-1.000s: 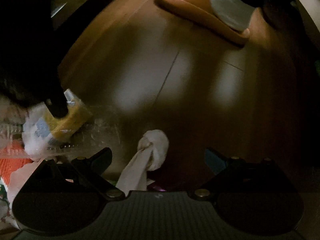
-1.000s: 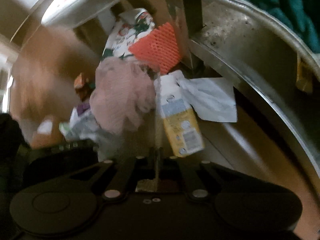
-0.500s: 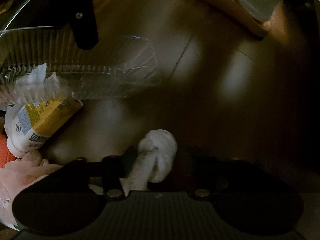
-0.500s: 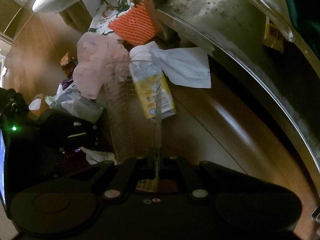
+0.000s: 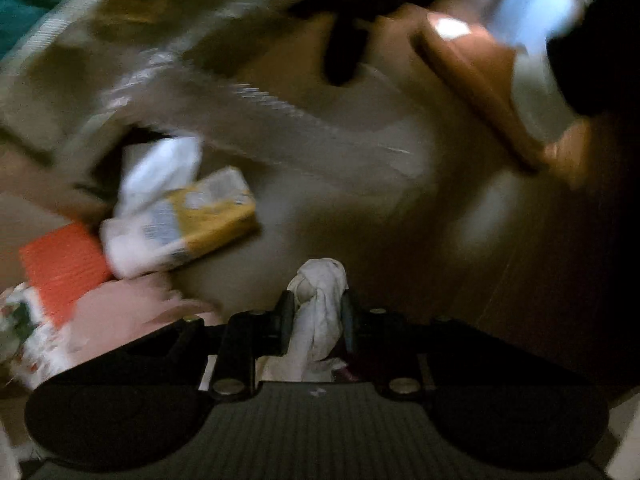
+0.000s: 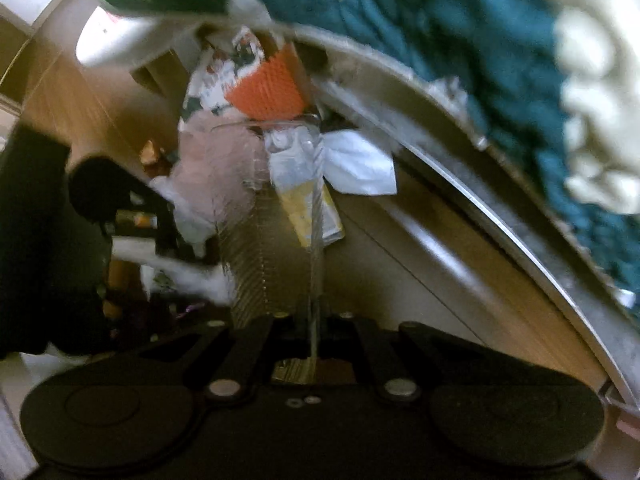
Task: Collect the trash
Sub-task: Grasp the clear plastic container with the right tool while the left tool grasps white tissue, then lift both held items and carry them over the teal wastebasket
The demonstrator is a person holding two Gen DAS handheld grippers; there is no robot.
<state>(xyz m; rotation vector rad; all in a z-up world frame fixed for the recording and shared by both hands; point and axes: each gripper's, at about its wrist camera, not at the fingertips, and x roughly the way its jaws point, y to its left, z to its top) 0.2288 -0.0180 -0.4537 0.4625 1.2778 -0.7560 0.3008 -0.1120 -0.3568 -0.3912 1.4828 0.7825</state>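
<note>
Left tool (image 5: 316, 316) now clamped on the knotted white tissue (image 5: 318, 304), where a second ago wide with the tissue lying loose between the prongs on the wood floor (image 5: 500, 280); half a second ago already narrowing around it. First piece secured on that side, so likely ready for carrying off. Right tool (image 6: 314, 322) still pinched narrow on the wall of the clear ribbed plastic tray (image 6: 256, 240), now lifted clear of the pile and swung across the left view. Remaining trash just ahead and left of the left tool: yellow-and-white carton (image 5: 180, 224), orange mesh sleeve (image 5: 60, 264), pink net (image 5: 132, 308), white paper (image 6: 356, 168), all against the bed frame (image 6: 500, 216). Both views blurred by motion.
</note>
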